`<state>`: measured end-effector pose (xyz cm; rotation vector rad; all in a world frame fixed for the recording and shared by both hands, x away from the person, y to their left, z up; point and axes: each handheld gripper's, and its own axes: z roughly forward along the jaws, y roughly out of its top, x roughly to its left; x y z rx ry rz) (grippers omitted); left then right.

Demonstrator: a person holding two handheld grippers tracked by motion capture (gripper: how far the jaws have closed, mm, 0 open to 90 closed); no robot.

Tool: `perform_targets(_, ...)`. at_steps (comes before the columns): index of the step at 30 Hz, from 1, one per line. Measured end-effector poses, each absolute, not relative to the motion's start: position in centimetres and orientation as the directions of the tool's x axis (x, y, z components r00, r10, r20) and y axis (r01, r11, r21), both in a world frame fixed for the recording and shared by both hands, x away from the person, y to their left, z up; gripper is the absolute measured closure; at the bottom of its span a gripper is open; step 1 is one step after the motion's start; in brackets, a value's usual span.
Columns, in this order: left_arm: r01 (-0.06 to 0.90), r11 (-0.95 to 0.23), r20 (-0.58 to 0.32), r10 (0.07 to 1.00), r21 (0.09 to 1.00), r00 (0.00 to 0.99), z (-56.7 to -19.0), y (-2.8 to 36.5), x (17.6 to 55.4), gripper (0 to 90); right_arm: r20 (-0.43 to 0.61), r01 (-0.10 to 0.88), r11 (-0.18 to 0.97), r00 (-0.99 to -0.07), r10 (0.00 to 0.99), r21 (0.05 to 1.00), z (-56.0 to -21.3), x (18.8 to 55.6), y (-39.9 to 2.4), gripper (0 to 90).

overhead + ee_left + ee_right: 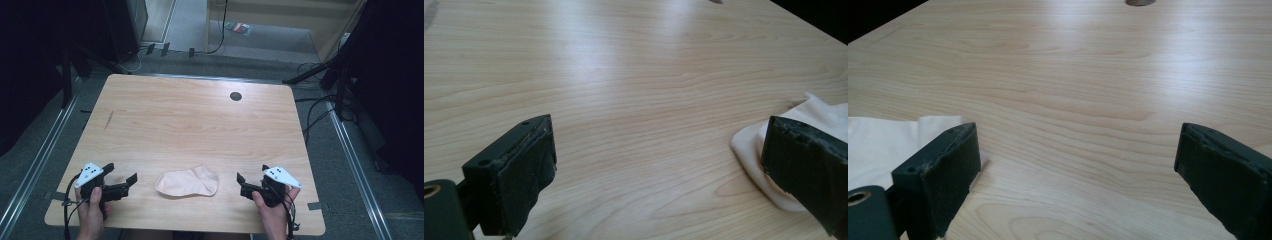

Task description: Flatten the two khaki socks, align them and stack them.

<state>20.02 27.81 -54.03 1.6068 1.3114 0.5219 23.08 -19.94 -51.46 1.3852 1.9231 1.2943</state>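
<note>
Right tool (1075, 170): two black padded jaws rising from the lower edge, set wide apart, nothing between them but bare wood.
Bench (1088, 75): pale wood with flowing grain, a bright sheen across the far middle, a dark corner beyond its upper left edge.
Sock (883, 145): pale, lying flat at the left side, partly behind the left-hand jaw, its near corner just beside that jaw.
Round dark hole (1139, 2): at the top edge, cut off by the frame.
</note>
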Motion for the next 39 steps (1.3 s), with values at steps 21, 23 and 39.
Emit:
perform_targets(21, 0.498, 0.006, -0.135, 0.965, 0.867, 0.224, -54.5, 35.4, 18.3, 1.8, 0.13, 0.524, 0.033, -0.271, 0.954, 0.851, -53.2, 21.6, -29.0, 4.4)
perform_targets(23, 0.495, 0.011, -0.134, 0.968, 0.869, 0.213, -54.5, 36.0, 18.3, 1.8, 0.129, 0.528, 0.028, -0.258, 0.958, 0.849, -53.4, 21.4, -30.0, 2.8)
perform_targets(39, 0.505, 0.049, -0.173, 0.964, 0.862, 0.202, -55.0, 36.7, 19.1, 1.8, 0.105, 0.524, 0.002, -0.175, 0.979, 0.852, -54.4, 21.3, -33.6, 2.7)
